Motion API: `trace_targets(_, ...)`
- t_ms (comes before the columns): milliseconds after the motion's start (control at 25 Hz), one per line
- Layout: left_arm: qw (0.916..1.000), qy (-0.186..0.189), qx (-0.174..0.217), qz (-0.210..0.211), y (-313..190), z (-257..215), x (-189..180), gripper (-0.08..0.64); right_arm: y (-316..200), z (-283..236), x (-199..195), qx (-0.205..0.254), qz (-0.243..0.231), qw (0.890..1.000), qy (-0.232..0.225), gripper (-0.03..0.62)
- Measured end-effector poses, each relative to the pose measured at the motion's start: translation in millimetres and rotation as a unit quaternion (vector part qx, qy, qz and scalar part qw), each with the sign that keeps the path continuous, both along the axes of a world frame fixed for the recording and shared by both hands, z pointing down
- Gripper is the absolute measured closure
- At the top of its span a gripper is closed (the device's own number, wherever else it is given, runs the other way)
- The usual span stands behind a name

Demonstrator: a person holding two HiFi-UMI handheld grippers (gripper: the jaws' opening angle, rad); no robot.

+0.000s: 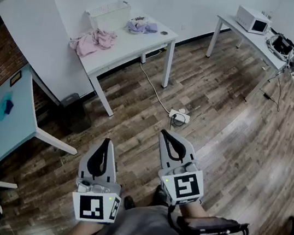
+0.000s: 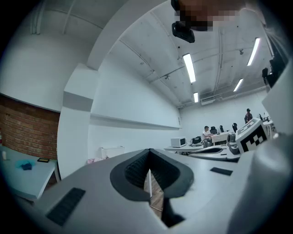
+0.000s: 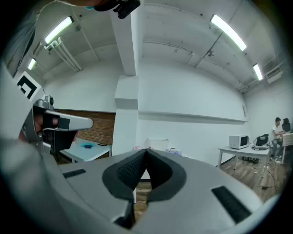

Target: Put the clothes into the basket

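I'm just approaching, left gripper and right gripper jaws clenched empty; I'm guessing I'm grabbing the pink clothes on the far bench next.

I saw a crumpled pink garment and a bunched lavender garment lying on the table, either side of the upright white basket.

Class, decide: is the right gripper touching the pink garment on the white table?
Apart. The head view shows the right gripper, jaws shut and empty, over the wood floor, well short of the pink garment on the white table.
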State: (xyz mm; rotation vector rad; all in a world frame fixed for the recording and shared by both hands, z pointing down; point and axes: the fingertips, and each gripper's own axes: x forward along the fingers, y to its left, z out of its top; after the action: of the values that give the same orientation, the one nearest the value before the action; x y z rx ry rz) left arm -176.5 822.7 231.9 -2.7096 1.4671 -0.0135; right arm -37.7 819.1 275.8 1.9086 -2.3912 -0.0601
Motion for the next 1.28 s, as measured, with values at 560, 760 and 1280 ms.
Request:
trace_targets(560, 0.9998, -0.017, -0.002, -0.004, -9.7, 4.9, 78.7, 0.551, -9.9, 8.6, 72.6, 0.003, -0.014, 1.000, -0.013, 0.584)
trace_targets(760, 0.9996, -0.026, -0.012, -0.006, -2.7, 13.2, 108.4, 0.551, -6.4, 17.9, 92.4, -0.002, -0.047, 0.998, -0.048, 0.584)
trace_targets(1280, 0.9986, -0.032, -0.042, -0.007, -33.0, 33.0, 113.7, 0.551, -35.4, 53.3, 93.9, -0.047, -0.076, 0.991, -0.096, 0.583)
